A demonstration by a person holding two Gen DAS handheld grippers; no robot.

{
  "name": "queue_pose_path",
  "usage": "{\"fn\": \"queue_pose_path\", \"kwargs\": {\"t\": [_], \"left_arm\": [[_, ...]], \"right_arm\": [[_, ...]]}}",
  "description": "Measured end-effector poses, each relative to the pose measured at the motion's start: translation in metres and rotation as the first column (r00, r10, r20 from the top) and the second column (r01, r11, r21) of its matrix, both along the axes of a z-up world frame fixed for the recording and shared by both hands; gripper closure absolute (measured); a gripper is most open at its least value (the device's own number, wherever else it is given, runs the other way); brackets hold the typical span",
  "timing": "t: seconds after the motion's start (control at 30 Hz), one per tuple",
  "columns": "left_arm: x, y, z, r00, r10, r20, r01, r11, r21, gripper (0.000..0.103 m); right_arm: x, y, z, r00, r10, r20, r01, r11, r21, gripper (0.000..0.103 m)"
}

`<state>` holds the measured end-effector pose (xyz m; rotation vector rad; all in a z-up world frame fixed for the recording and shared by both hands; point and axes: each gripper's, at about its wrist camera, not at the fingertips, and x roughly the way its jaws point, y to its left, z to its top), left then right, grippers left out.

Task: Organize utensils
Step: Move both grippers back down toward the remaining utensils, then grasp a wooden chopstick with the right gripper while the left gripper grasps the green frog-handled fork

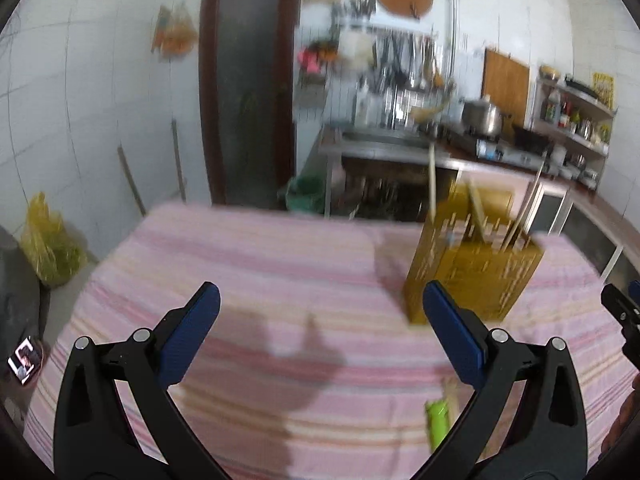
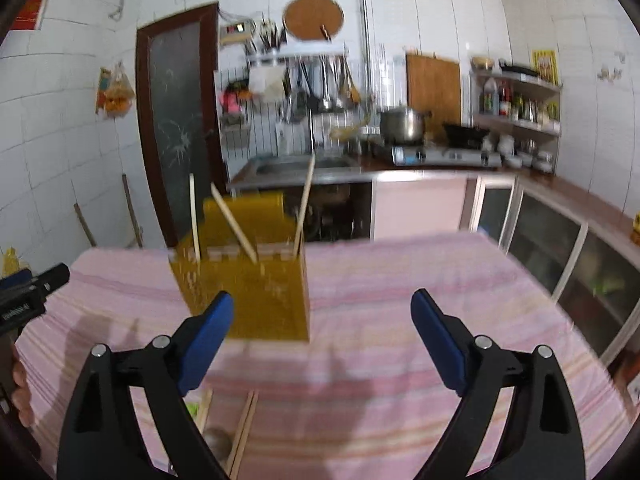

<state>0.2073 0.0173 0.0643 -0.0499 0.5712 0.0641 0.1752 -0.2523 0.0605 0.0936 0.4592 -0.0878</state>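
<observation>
A yellow slotted utensil holder [image 1: 472,264] stands on the pink striped tablecloth [image 1: 248,264], with a few wooden chopsticks [image 1: 432,176] upright in it. It also shows in the right wrist view [image 2: 248,280] with chopsticks [image 2: 234,222] inside. My left gripper [image 1: 320,300] is open and empty, left of the holder. My right gripper [image 2: 322,308] is open and empty, just in front of the holder. More chopsticks [image 2: 242,432] lie on the cloth [image 2: 400,288] near me. A green-handled item [image 1: 438,420] lies near my left gripper's right finger.
Behind the table are a steel sink counter [image 2: 296,168], a gas stove with a pot [image 2: 402,124] and a shelf of bottles [image 2: 516,100]. A dark door [image 1: 248,88] is at the back left. A yellow bag [image 1: 48,248] sits on the floor.
</observation>
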Motion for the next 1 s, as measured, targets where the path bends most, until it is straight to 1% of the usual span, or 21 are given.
{"fn": "queue_pose_path", "kwargs": {"t": [0.07, 0.13, 0.2, 0.3, 0.4, 0.5, 0.67, 0.77, 0.87, 0.9, 1.0], "left_arm": [[0.005, -0.002, -0.022, 0.998, -0.005, -0.06, 0.005, 1.0, -0.003, 0.005], [0.009, -0.003, -0.045, 0.992, -0.011, -0.123, 0.01, 1.0, -0.016, 0.005], [0.013, -0.005, -0.065, 0.985, -0.015, -0.17, 0.012, 1.0, -0.015, 0.005], [0.016, -0.011, -0.088, 0.978, -0.02, -0.209, 0.021, 1.0, 0.004, 0.005], [0.018, -0.019, -0.105, 0.966, -0.037, -0.254, 0.043, 0.999, 0.018, 0.005], [0.017, -0.026, -0.111, 0.962, -0.045, -0.27, 0.058, 0.997, 0.041, 0.005], [0.015, -0.032, -0.114, 0.96, -0.058, -0.275, 0.076, 0.996, 0.055, 0.005], [0.012, -0.031, -0.114, 0.96, -0.062, -0.274, 0.08, 0.995, 0.056, 0.005], [0.01, -0.03, -0.115, 0.962, -0.057, -0.268, 0.075, 0.995, 0.059, 0.005], [0.01, -0.029, -0.116, 0.961, -0.054, -0.27, 0.073, 0.995, 0.063, 0.005], [0.011, -0.029, -0.117, 0.959, -0.049, -0.278, 0.071, 0.995, 0.068, 0.005]], "right_arm": [[0.001, 0.004, -0.018, 0.999, 0.009, -0.042, -0.008, 1.0, 0.015, 0.015], [0.003, 0.008, -0.038, 0.996, 0.02, -0.086, -0.018, 1.0, 0.022, 0.015], [0.007, 0.012, -0.059, 0.99, 0.041, -0.138, -0.036, 0.999, 0.037, 0.015], [0.012, 0.016, -0.084, 0.978, 0.038, -0.206, -0.03, 0.999, 0.042, 0.015], [0.017, 0.02, -0.101, 0.966, 0.045, -0.255, -0.035, 0.998, 0.042, 0.015], [0.024, 0.025, -0.112, 0.955, 0.043, -0.292, -0.035, 0.999, 0.031, 0.015], [0.029, 0.031, -0.118, 0.944, 0.049, -0.327, -0.041, 0.999, 0.031, 0.015], [0.031, 0.037, -0.12, 0.938, 0.043, -0.343, -0.045, 0.999, 0.001, 0.015], [0.031, 0.041, -0.12, 0.935, 0.044, -0.353, -0.051, 0.999, -0.009, 0.016], [0.031, 0.042, -0.12, 0.934, 0.039, -0.354, -0.048, 0.999, -0.016, 0.017], [0.029, 0.049, -0.12, 0.929, 0.042, -0.367, -0.055, 0.998, -0.025, 0.026]]}}
